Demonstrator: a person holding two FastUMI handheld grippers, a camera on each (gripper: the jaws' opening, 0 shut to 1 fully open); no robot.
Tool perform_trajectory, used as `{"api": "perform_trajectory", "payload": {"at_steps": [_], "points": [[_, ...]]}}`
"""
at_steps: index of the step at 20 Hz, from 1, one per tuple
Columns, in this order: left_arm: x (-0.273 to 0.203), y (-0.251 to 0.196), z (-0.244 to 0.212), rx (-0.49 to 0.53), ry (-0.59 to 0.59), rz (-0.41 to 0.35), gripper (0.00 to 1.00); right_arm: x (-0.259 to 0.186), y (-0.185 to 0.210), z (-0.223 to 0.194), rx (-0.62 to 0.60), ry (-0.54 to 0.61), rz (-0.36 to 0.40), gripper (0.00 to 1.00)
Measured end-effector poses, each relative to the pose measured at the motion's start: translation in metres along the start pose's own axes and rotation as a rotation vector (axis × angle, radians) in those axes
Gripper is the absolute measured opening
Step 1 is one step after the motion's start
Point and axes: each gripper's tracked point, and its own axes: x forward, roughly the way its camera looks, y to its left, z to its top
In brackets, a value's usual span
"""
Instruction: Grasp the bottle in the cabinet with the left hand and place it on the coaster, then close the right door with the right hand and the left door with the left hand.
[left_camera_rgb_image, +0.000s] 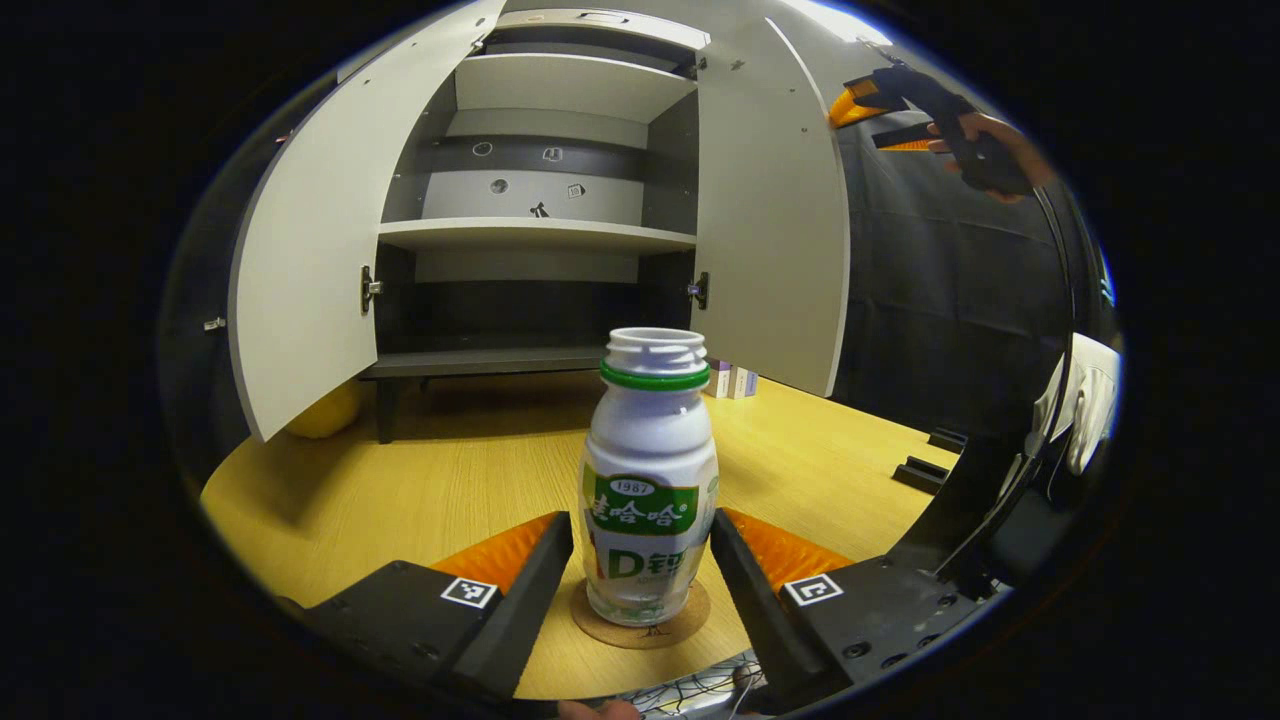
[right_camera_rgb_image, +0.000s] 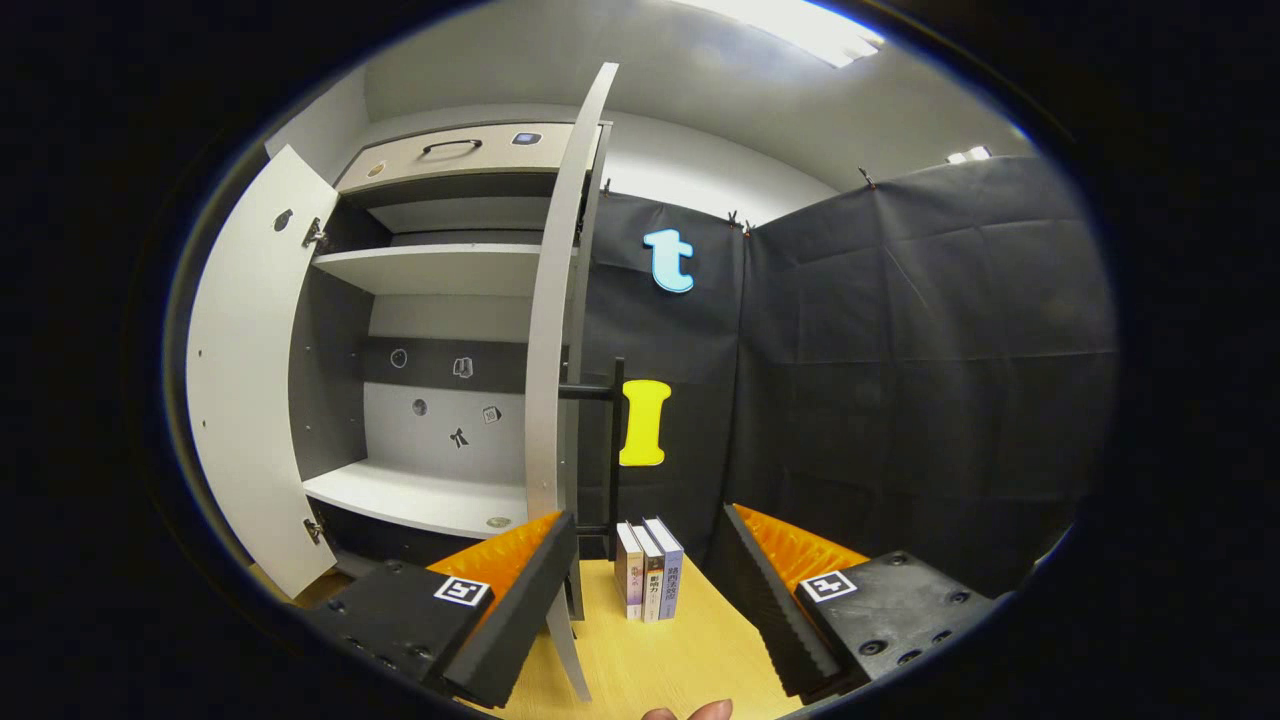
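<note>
Cabinet, pale with dark interior panels, standing on a wooden table with both doors swung wide; its shelves carry small stickers on the back wall. Left door and right door both hang open, hinges visible at their inner edges. In the right gripper view the cabinet is seen from the side, the right door edge-on and the left door beyond it.

Bottle: white, with a green neck ring and a green label band, uncapped, upright on a round cork coaster on the table, well in front of the cabinet.

Left gripper: jaws apart, one finger on each side of the bottle's lower body. The right-hand finger lies close against the bottle (contact cannot be confirmed); the left-hand one stands slightly off it, so the claw is open around the bottle rather than clamped.

Right gripper: jaws spread wide, holding nothing, aimed past the right door's edge toward three small books standing upright on the table beside the cabinet. In the left gripper view the right gripper appears high up, held by a hand just beside the right door's outer edge.
</note>
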Motion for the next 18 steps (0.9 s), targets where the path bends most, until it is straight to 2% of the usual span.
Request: {"api": "perform_trajectory", "payload": {"at_steps": [2, 3, 6, 9, 12, 18], "points": [[-0.003, 0.0, -0.004, 0.002, 0.019, 0.006, 0.89, 0.002, -0.001, 0.0, -0.007, 0.008, -0.004, 0.97], [-0.006, 0.004, -0.002, 0.007, 0.021, 0.023, 0.89, 0.002, -0.001, 0.0, -0.012, 0.012, -0.005, 0.94], [-0.027, 0.005, 0.015, 0.019, 0.009, 0.032, 0.9, 0.004, -0.002, 0.003, -0.011, 0.016, -0.003, 0.95], [-0.049, 0.016, 0.053, 0.04, -0.018, 0.055, 0.9, 0.008, -0.004, 0.014, 0.015, 0.005, 0.001, 0.95], [-0.068, 0.026, 0.098, 0.007, -0.029, 0.081, 0.93, 0.016, -0.008, 0.019, 0.017, 0.013, 0.008, 0.97], [-0.089, 0.056, 0.208, -0.008, -0.158, 0.157, 0.93, 0.028, -0.031, 0.025, 0.083, 0.008, -0.05, 0.96]]}}
